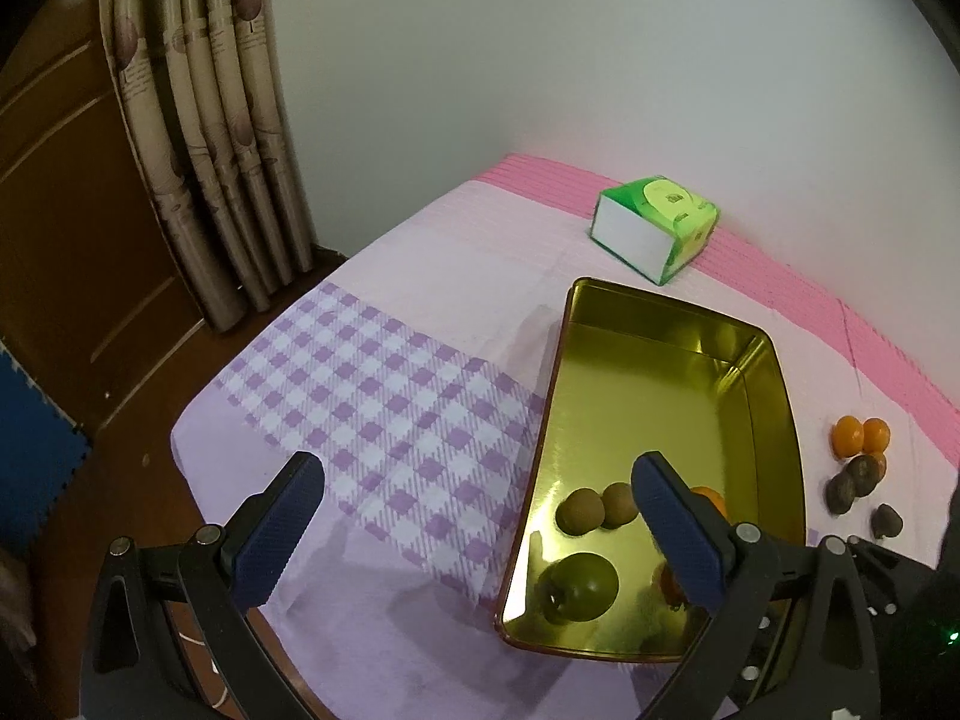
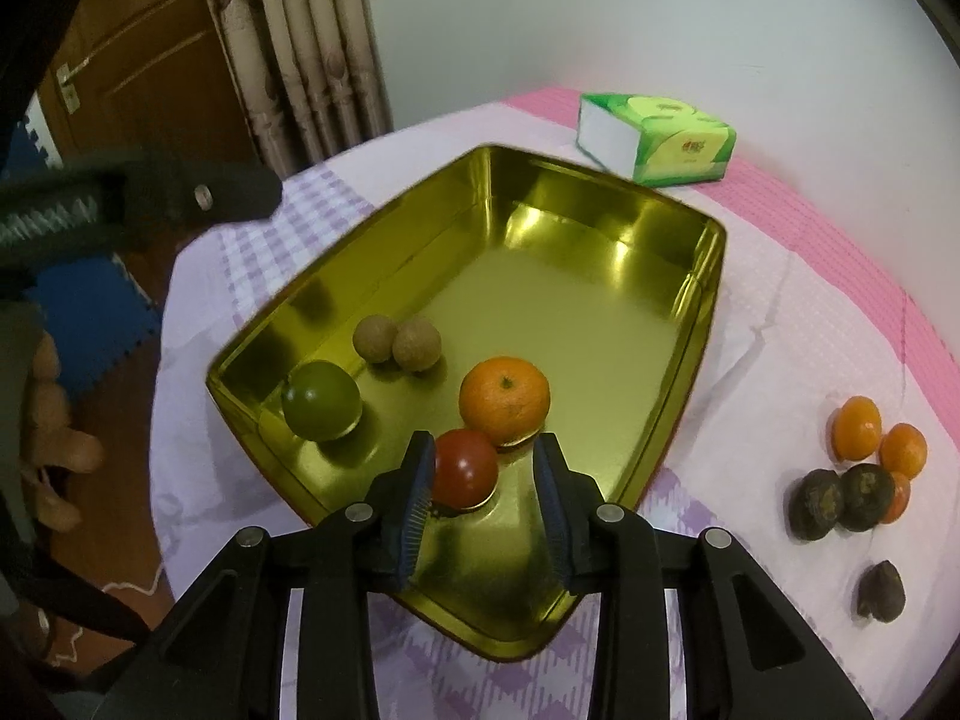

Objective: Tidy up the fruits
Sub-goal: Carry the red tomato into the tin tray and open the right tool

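A gold metal tray point(image 2: 708, 276) lies on the cloth-covered table. In it are a green fruit point(image 2: 321, 402), two small brown round fruits point(image 2: 396, 342), an orange point(image 2: 504, 401) and a red tomato point(image 2: 465, 468). My right gripper point(image 2: 485, 456) is open around the tomato, which rests on the tray floor. Its left pad is at the tomato's side; the right pad stands clear of it. My left gripper point(image 1: 480, 468) is wide open over the tray's point(image 1: 558, 372) left rim, holding nothing. Its right finger partly hides the orange point(image 1: 711, 495).
Small oranges point(image 2: 858, 427) and several dark fruits point(image 2: 840, 498) lie on the cloth to the right of the tray. A green tissue box point(image 2: 654, 138) stands behind it near the wall. Curtains and a wooden door are at the left. A person's hand point(image 2: 54, 450) is at the left edge.
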`<state>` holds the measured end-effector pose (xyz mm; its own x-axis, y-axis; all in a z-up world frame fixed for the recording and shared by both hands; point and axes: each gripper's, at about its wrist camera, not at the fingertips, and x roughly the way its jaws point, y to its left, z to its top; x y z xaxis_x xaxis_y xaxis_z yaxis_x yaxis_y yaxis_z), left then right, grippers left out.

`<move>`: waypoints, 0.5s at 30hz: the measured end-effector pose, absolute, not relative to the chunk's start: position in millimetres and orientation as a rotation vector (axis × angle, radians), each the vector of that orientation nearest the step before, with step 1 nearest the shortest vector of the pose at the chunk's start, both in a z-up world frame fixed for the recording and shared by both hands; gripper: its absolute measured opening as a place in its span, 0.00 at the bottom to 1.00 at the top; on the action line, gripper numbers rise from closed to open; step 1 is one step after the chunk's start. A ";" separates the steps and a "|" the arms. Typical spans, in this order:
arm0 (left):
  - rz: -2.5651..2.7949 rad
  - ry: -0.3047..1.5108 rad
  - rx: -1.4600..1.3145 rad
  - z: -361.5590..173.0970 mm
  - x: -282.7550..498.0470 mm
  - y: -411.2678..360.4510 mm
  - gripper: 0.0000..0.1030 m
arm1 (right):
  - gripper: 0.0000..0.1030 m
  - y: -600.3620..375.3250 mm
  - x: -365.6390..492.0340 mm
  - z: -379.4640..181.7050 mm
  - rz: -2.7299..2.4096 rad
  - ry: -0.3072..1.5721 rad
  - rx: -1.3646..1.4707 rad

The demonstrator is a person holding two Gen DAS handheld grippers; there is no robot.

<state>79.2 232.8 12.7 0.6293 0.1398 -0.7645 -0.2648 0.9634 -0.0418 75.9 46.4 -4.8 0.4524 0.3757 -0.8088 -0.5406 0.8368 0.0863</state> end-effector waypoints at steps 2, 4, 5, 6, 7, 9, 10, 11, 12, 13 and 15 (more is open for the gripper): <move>0.231 0.856 -0.159 13.1 79.2 232.6 0.99 | 0.36 39.6 74.5 2.9 0.557 0.919 -0.179; 0.227 0.854 -0.162 12.6 78.8 232.5 0.99 | 0.41 30.0 74.6 10.5 0.538 0.895 -0.163; 0.225 0.855 -0.164 12.3 78.6 232.4 0.99 | 0.43 22.3 75.2 14.6 0.518 0.880 -0.154; 0.219 0.856 -0.166 12.2 78.5 232.0 0.99 | 0.47 16.4 75.7 16.5 0.505 0.872 -0.146; 0.215 0.859 -0.165 12.2 78.6 231.3 0.99 | 0.50 9.4 76.9 18.5 0.488 0.866 -0.136; 0.215 0.878 -0.152 11.1 80.4 228.2 0.99 | 0.53 -9.4 79.9 21.1 0.441 0.859 -0.113; 0.213 0.884 -0.140 10.6 81.1 225.7 0.99 | 0.55 -18.6 81.3 21.7 0.421 0.857 -0.102; 0.213 0.885 -0.125 10.7 80.9 222.9 0.99 | 0.56 -29.3 83.0 21.9 0.397 0.855 -0.091; 0.210 0.881 -0.113 11.7 80.1 220.3 0.99 | 0.58 -41.2 84.4 21.9 0.367 0.854 -0.084; 0.207 0.872 -0.101 13.2 79.1 217.9 0.99 | 0.62 -51.4 85.7 21.9 0.342 0.853 -0.077; 0.197 0.853 -0.075 16.6 76.8 212.4 0.99 | 0.66 -76.1 87.3 22.0 0.291 0.851 -0.058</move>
